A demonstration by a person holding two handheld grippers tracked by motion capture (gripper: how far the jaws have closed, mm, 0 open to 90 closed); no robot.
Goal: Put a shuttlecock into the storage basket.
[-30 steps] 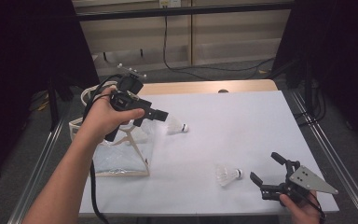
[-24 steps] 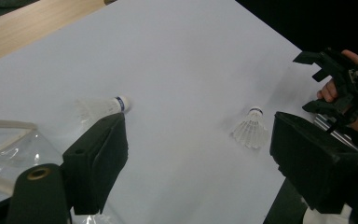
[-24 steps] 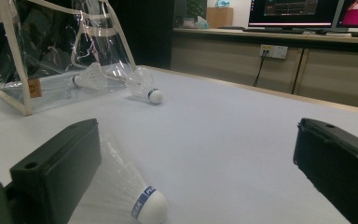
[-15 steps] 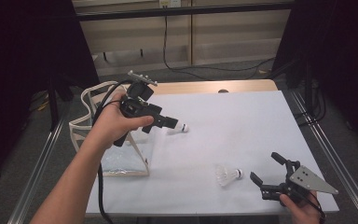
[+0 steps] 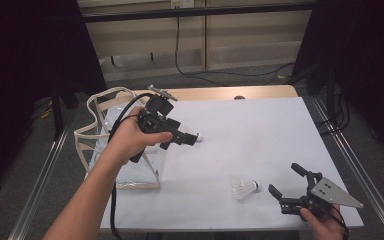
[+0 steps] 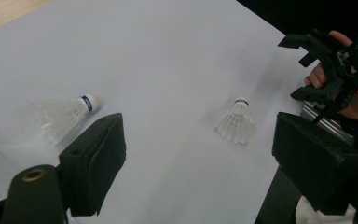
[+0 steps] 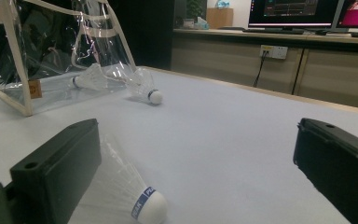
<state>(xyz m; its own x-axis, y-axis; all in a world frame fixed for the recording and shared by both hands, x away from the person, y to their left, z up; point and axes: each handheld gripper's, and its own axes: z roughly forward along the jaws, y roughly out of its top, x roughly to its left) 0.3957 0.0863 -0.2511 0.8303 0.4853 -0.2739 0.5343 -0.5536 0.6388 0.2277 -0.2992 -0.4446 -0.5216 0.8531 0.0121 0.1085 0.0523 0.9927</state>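
Note:
A white shuttlecock (image 5: 244, 187) lies on the white table (image 5: 260, 130), just left of my right gripper (image 5: 283, 178), which rests open near the front edge. In the right gripper view this shuttlecock (image 7: 130, 198) lies beside the left jaw, cork toward the camera, untouched by my right gripper (image 7: 198, 135). A second shuttlecock (image 5: 198, 136) lies by the clear bag (image 5: 115, 150); my left gripper (image 5: 189, 139) hovers open over it and hides its feathers. In the left gripper view both shuttlecocks (image 6: 65, 114) (image 6: 237, 123) lie beyond my open left gripper (image 6: 198, 140).
The clear bag (image 7: 51, 56) with cream trim stands at the table's left side with another shuttlecock (image 7: 86, 79) inside it. Cables trail from both grippers. Dark curtains flank the table, with metal rails along its sides.
My left gripper has moved right and downward, away from the bag and over the shuttlecock near it. The right gripper and the front shuttlecock have stayed where they were.

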